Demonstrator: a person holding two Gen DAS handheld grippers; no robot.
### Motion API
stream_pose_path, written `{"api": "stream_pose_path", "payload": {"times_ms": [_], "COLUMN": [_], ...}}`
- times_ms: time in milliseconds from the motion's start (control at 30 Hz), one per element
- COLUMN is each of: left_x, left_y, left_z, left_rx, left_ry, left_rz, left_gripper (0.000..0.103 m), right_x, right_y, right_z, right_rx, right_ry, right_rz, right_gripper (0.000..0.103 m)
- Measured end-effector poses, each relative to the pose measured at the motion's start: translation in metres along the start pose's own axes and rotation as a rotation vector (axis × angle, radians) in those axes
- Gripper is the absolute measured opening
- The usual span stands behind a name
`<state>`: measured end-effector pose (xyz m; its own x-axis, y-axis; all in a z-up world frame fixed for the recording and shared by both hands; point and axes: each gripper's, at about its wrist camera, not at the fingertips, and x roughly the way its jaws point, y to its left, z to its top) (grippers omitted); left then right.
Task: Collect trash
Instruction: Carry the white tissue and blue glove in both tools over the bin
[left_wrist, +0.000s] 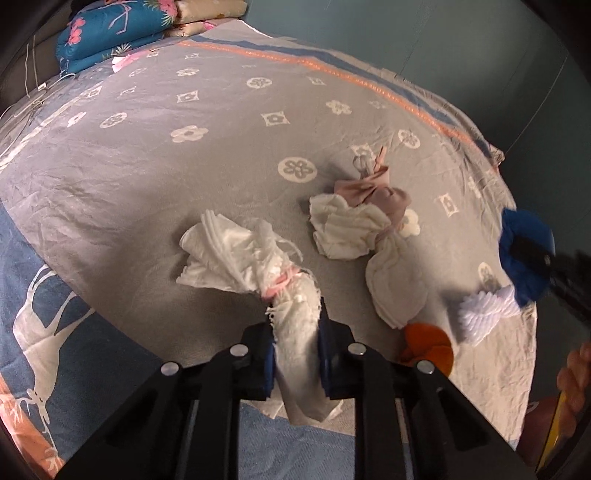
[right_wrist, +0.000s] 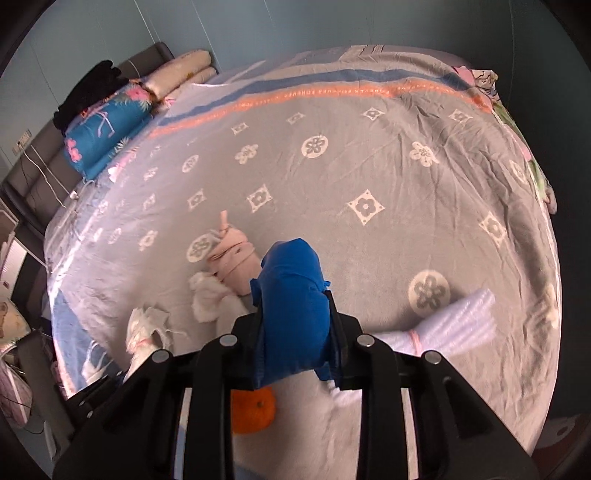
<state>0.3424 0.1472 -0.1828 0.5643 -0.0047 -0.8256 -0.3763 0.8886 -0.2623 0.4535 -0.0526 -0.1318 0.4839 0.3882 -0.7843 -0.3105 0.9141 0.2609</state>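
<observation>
Your left tongs (left_wrist: 295, 339) are pinching the tail of a white tissue bundle (left_wrist: 240, 254), which drapes onto the bed (left_wrist: 155, 147). Your right tongs (right_wrist: 293, 325) are clamped on a blue cloth wad (right_wrist: 291, 295). A pink-and-white bundle (left_wrist: 354, 218) lies just beyond, an orange (right_wrist: 253, 413) sits below.

A bed covered by a grey bedspread (right_wrist: 369, 258) with white flower motifs and an orange and blue stripe. Lying on it: a pink-and-white cloth bundle (left_wrist: 364, 218), an orange (right_wrist: 255, 411) near the front edge, and folded floral quilts (right_wrist: 107, 129) stacked at the headboard end.
</observation>
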Motion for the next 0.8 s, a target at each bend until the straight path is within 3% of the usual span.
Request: {"api": "stream_pose_path", "payload": {"times_ms": [300,500,800], "left_x": [-0.022,-0.042,-0.08], "left_y": [0.004,0.012,0.01], "left_z": [-0.005,-0.017,-0.037], "left_rx": [0.014,0.005,0.015], "left_ry": [-0.071,-0.087,-0.13], "left_rz": [-0.039,-0.092,-0.101], "left_gripper": [0.017,0.017,0.017], "right_x": [-0.05,-0.093,-0.161], "right_y": [-0.008,-0.013,-0.026], "right_z": [-0.04,-0.077,-0.13], "right_rx": [0.061,0.078,0.074], "right_ry": [0.016,-0.002,-0.038], "right_rz": [0.085,0.098,0.126], "right_gripper": [0.026,0.026,0.026]}}
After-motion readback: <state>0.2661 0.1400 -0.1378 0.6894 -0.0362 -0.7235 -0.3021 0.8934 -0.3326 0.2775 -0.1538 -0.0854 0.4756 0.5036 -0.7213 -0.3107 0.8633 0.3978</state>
